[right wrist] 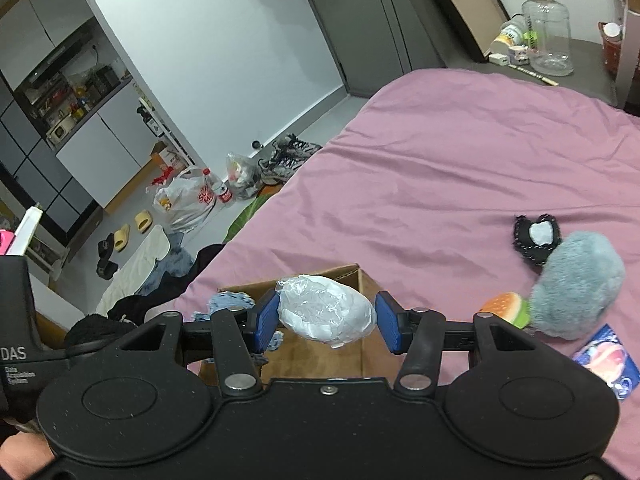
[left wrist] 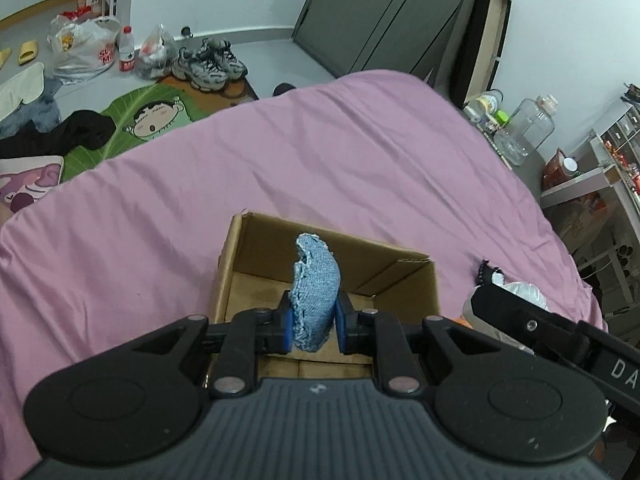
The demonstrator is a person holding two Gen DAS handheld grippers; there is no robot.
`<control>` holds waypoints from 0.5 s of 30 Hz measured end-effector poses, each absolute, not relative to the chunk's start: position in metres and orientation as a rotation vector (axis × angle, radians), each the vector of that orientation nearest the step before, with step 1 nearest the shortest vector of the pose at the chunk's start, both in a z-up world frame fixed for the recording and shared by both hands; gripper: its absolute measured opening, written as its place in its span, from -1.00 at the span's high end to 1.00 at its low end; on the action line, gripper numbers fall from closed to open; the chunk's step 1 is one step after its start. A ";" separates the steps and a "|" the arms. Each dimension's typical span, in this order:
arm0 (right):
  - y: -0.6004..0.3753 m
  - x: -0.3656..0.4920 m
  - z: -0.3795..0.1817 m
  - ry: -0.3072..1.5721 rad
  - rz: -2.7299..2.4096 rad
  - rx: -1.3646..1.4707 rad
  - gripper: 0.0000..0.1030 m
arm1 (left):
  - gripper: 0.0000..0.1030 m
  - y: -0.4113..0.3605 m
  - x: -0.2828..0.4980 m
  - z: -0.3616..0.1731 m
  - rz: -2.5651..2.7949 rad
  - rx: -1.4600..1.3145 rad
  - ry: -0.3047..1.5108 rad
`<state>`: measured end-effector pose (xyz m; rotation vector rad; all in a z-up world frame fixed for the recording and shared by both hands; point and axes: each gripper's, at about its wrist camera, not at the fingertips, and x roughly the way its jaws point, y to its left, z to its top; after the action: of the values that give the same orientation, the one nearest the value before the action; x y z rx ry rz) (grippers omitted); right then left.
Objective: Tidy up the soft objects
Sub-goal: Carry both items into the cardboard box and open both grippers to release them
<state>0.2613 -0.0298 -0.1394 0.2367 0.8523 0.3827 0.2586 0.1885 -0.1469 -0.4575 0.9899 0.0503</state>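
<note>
My left gripper (left wrist: pixel 314 316) is shut on a blue knitted cloth (left wrist: pixel 316 288), which stands upright between the blue pads over the open cardboard box (left wrist: pixel 226 276) on the pink bed. My right gripper (right wrist: pixel 328 320) is shut on a white crinkled plastic bundle (right wrist: pixel 326 314), held just above the same box (right wrist: pixel 340 271). In the right wrist view the blue cloth (right wrist: pixel 232 304) shows to the left of the bundle. The inside of the box that I can see holds nothing.
On the pink sheet (right wrist: pixel 440 160) to the right lie a grey fluffy toy (right wrist: pixel 576 292), a small burger toy (right wrist: pixel 504 306), a black-and-white pouch (right wrist: pixel 536 240) and a blue packet (right wrist: pixel 608 360). Shoes, bags and clothes cover the floor left of the bed.
</note>
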 end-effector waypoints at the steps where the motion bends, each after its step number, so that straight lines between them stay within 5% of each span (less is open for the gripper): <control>1: -0.027 0.263 -0.142 0.859 0.384 0.235 0.02 | 0.65 0.189 0.260 -0.149 0.053 -0.454 0.994; 7: -0.016 0.273 -0.156 0.895 0.381 0.228 0.02 | 0.58 0.201 0.264 -0.152 0.075 -0.485 1.003; 11: -0.010 0.276 -0.162 0.909 0.388 0.236 0.02 | 0.28 0.208 0.264 -0.145 0.098 -0.490 1.001; 15: -0.004 0.275 -0.164 0.910 0.400 0.242 -0.01 | 0.18 0.214 0.261 -0.136 0.107 -0.488 0.981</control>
<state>0.2753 -0.0045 -0.1637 0.2420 0.9096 0.3997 0.2614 0.2136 -0.1364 -0.4879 0.9811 0.1070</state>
